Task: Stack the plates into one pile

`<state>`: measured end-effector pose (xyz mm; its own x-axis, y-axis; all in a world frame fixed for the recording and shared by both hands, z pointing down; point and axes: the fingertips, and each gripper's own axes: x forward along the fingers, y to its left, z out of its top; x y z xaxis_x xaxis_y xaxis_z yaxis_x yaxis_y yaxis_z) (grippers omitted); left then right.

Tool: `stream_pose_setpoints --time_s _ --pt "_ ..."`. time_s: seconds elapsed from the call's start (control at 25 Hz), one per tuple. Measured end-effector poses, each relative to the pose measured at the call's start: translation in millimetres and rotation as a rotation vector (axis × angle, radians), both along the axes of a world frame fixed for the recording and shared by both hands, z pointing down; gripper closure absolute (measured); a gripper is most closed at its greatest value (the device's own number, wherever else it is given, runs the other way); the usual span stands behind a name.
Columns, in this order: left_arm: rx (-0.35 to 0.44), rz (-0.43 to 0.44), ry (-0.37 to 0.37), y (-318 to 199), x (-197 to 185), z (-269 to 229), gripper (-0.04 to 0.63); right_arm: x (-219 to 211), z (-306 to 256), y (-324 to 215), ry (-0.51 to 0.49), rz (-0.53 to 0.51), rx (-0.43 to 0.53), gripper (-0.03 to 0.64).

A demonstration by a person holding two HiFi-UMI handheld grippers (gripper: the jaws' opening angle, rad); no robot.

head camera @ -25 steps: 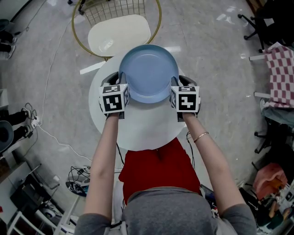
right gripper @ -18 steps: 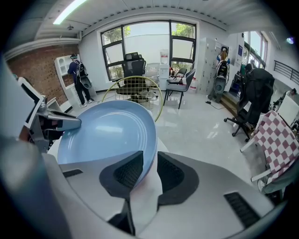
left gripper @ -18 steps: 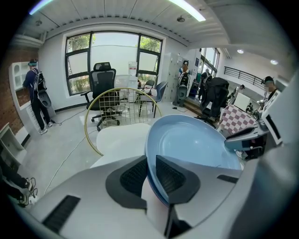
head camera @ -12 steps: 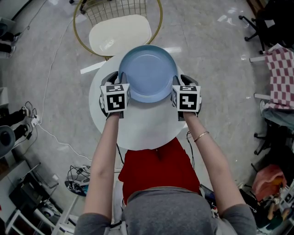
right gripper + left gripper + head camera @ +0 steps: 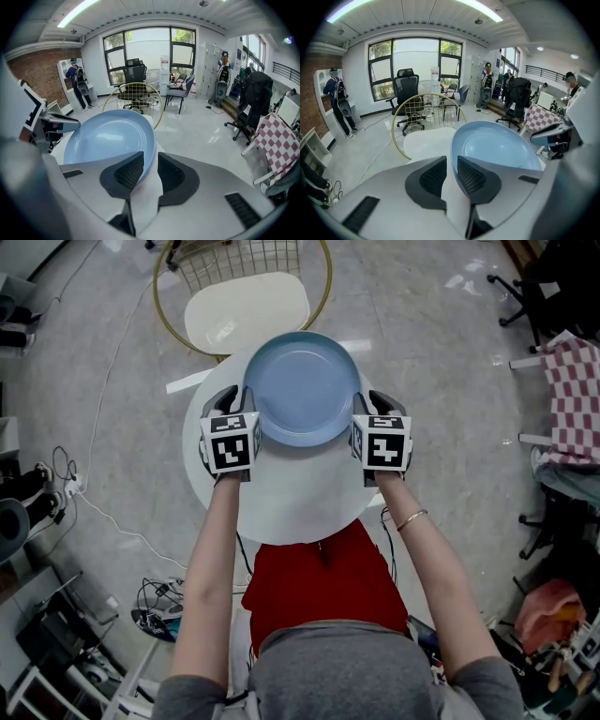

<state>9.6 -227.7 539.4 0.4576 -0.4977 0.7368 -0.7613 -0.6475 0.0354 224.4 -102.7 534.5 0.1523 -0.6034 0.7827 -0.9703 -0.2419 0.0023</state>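
Plate (image 5: pixel 302 387), blue, lies flat at the table's (image 5: pixel 281 507) far edge. The left gripper (image 5: pixel 451 165) straddles the plate's left rim and the right gripper (image 5: pixel 150 164) its right rim. Both have their jaws spread wider than the rim, pads not pressing it.

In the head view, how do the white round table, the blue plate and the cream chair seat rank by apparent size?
1. white round table, clearly largest.
2. blue plate and cream chair seat: about alike; the seat sits lower, farther from the camera, so I do not rank them.
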Motion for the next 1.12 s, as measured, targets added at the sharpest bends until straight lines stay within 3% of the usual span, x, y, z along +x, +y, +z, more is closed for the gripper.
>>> stream_pose_setpoints --time_s 0.76,1.12 --pt "0.075 -0.014 0.132 33.0 -5.2 -61.6 0.578 -34.9 -68.2 5.3 -0.074 -0.107 0.216 0.508" --pt "0.124 -0.013 0.213 61.9 -0.6 -96.3 0.578 -45.5 -118.3 23.7 -0.104 -0.164 0.366 0.565"
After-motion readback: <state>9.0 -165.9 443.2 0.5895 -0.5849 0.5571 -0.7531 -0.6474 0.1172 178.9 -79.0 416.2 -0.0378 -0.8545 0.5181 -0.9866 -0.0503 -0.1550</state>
